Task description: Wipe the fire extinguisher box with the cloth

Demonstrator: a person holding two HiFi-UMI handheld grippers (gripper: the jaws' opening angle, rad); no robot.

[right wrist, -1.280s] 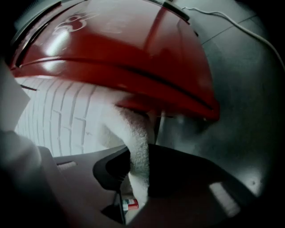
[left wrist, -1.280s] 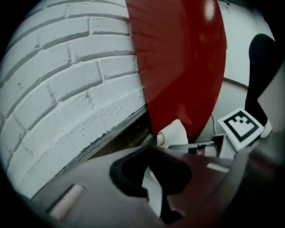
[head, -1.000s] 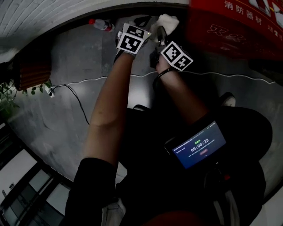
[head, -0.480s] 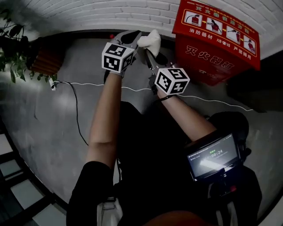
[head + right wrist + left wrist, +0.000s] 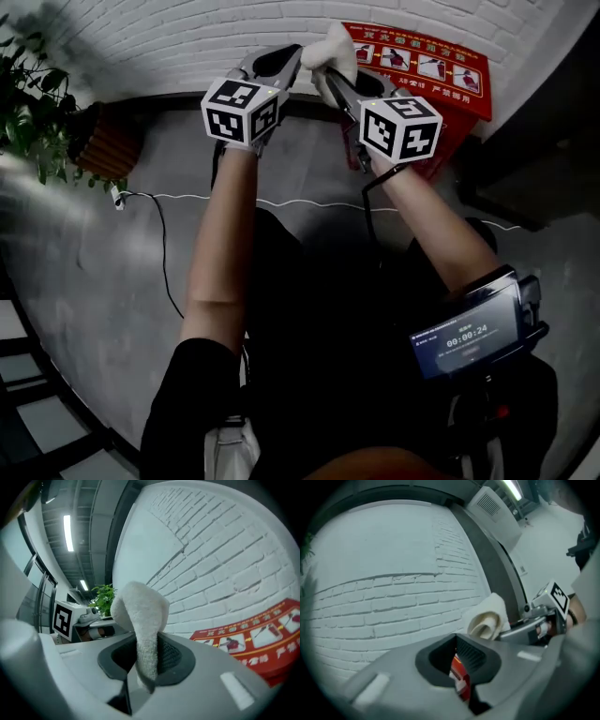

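Black short sleeves (image 5: 190, 398) — grey fingers (image 5: 272, 64), black-white marker cubes (image 5: 242, 111).

This looks like a corridor or lobby of an office or public building, not a home. A white-painted brick wall (image 5: 141, 37) meets a bare grey concrete floor (image 5: 94, 281). A red fire extinguisher box (image 5: 441, 70) with printed instruction pictures stands against the wall. A leafy potted plant (image 5: 33, 122) sits in a slatted wooden planter (image 5: 108, 145). Overhead run long tube lights (image 5: 68, 531) and a wall vent (image 5: 490, 503), and a cable (image 5: 164, 253) trails across the floor.
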